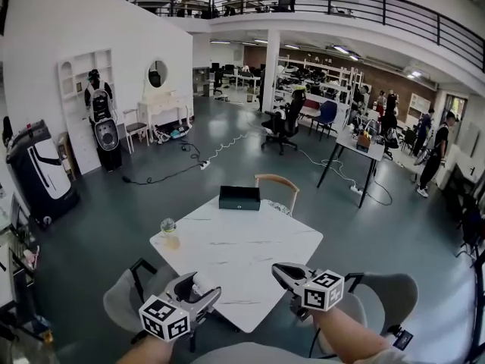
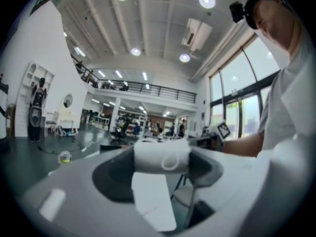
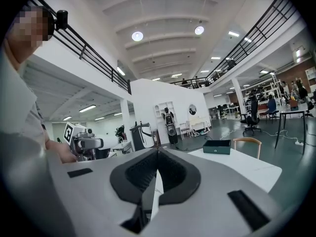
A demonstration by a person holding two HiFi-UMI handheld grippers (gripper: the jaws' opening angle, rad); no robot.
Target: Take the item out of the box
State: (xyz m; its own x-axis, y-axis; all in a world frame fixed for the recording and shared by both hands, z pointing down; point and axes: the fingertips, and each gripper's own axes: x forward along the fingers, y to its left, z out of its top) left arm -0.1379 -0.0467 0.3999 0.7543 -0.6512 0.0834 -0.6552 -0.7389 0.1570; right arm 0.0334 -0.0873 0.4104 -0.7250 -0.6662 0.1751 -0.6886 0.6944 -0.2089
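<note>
The left gripper (image 1: 198, 285) is hovering at the table's (image 1: 242, 256) near left edge, pointing level. Its jaws are standing wide, and a white roll (image 2: 162, 154) is spanning the gap between the two dark pads, gripped from both sides. The right gripper view is showing that roll sticking out of the left gripper's front.

The right gripper (image 1: 279, 268) is hanging over the near right edge, tipped slightly down. Its jaws are meeting at the tips (image 3: 158, 154) with nothing between them.

The box (image 1: 239, 197) – dark green and low – is sitting at the table's far edge, well apart from both grippers, just in front of a chair (image 1: 277, 182). What is lying inside it cannot be told from here. A small glass (image 1: 168, 227) is standing at the left edge, near neither gripper.
</note>
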